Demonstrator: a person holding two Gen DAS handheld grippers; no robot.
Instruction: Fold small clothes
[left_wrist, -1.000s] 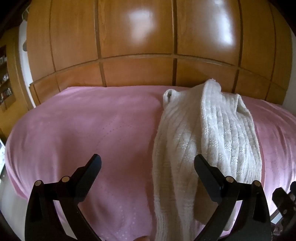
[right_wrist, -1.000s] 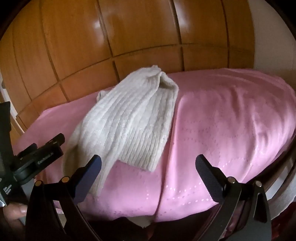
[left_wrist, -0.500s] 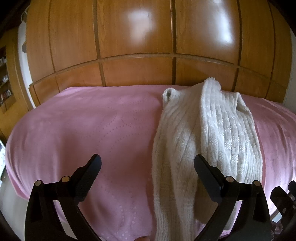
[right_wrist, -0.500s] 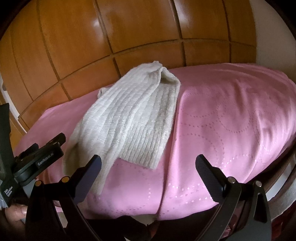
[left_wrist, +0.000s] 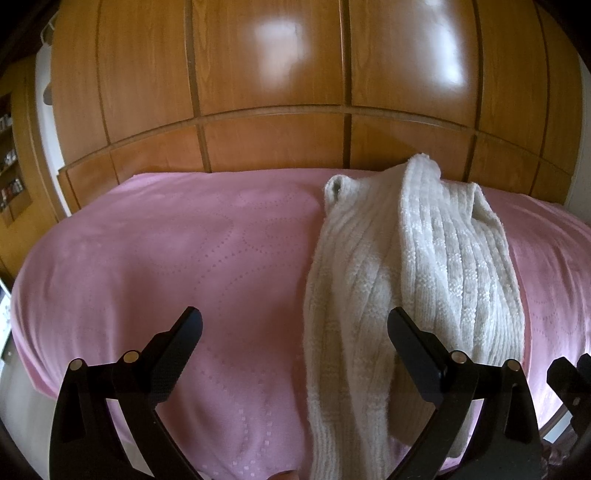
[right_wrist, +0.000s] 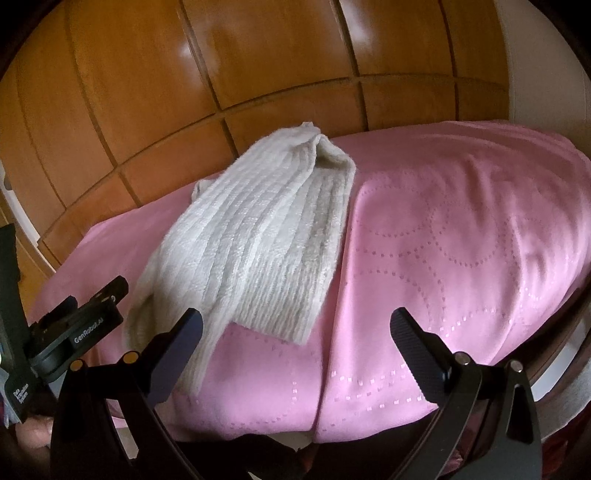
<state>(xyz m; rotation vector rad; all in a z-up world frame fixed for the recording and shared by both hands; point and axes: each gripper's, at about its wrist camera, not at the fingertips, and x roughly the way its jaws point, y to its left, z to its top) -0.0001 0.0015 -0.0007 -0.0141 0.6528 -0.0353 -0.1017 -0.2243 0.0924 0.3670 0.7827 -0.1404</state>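
One wooden panelled wall fills the background behind the bed, split into tall upper panels and a row of shorter ones below. One pink bedspread, stitched with dotted loops, covers the whole surface in front of it. On that spread lies one cream ribbed knit garment; in the left wrist view it sits right of centre, running from the far edge near the wall down to the near edge. It is folded lengthwise into two overlapping strips, the right strip lying on top of the left, with a small rolled cuff showing at the far left corner. In the right wrist view the same garment lies left of centre, its narrow end trailing toward the near left.

Two grippers are present. The left gripper hangs over the near edge, its two fingers spread wide with nothing between them; its right finger overlaps the garment in view, though contact cannot be judged. The right gripper likewise has two fingers wide apart, holding nothing, above bare pink cloth beside the garment.
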